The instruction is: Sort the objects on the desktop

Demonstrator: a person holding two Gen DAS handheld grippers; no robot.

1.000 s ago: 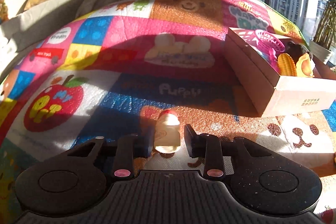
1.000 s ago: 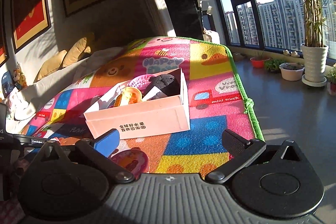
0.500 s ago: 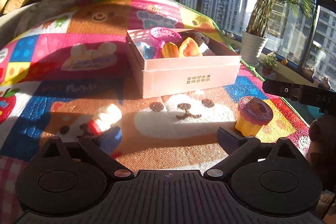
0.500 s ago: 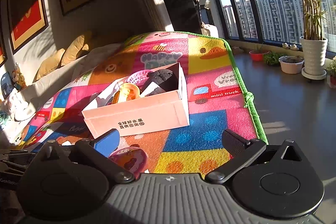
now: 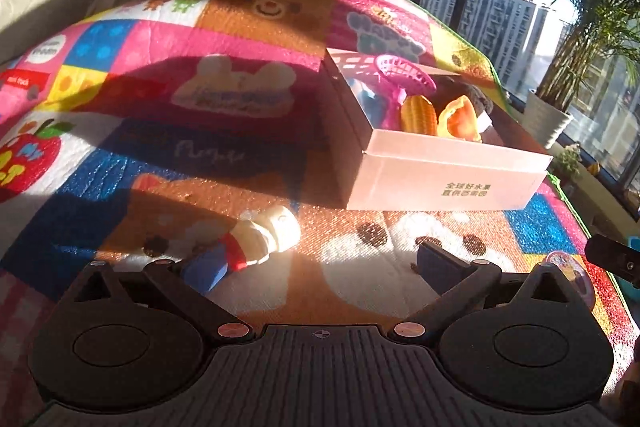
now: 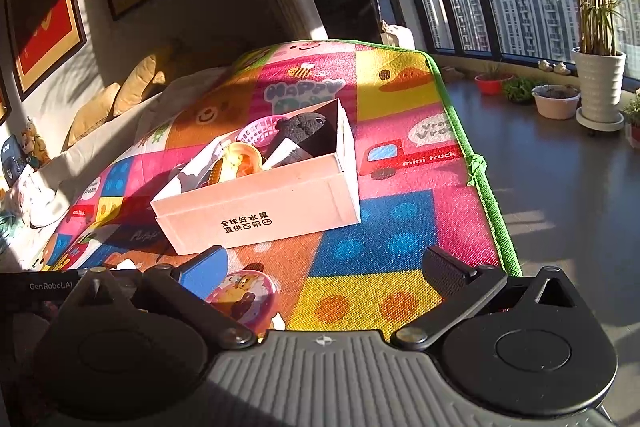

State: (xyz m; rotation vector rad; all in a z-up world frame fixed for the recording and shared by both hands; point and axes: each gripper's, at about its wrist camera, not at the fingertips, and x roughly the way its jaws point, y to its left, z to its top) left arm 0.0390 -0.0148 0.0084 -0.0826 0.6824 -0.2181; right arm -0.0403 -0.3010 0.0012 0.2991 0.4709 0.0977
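One toy bottle [image 5: 262, 235] lying loose, one box [image 5: 440, 171], both claws wide open, empty.

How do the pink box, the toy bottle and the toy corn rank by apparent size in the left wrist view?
Largest to smallest:
1. pink box
2. toy bottle
3. toy corn
The bottle lies nearer the camera and the corn is partly hidden in the box, so their order is unsure.

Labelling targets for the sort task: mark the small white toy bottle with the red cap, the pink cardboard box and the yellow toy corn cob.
small white toy bottle with the red cap [image 5: 267, 231], left wrist view, white body.
pink cardboard box [image 5: 448, 175], left wrist view, near wall.
yellow toy corn cob [image 5: 418, 115], left wrist view, ribbed middle.
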